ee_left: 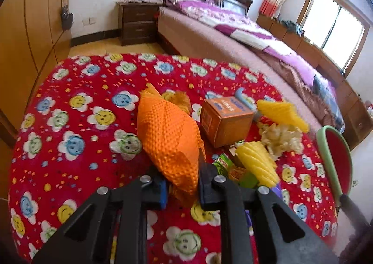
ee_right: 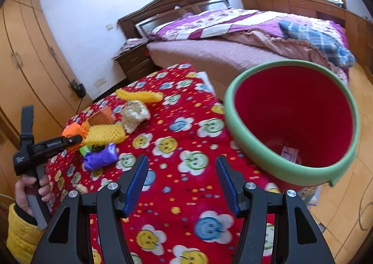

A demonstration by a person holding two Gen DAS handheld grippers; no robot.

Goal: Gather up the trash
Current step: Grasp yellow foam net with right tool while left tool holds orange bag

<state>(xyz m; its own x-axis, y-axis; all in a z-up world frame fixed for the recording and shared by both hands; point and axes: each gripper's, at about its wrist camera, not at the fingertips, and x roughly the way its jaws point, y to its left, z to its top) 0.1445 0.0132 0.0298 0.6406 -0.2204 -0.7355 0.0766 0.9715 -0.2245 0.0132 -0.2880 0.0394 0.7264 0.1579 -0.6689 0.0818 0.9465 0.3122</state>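
My left gripper is shut on an orange foam net and holds it over the red flowered tablecloth; the net also shows in the right wrist view. My right gripper is open and empty above the cloth. A red bin with a green rim stands at the table's right edge, also visible at the right of the left wrist view. On the table lie yellow foam nets, an orange box, crumpled paper, a purple wrapper and a green pack.
A bed with a purple quilt stands behind the table. Wooden wardrobes line the left wall. A nightstand stands by the bed. A small scrap lies in the bin.
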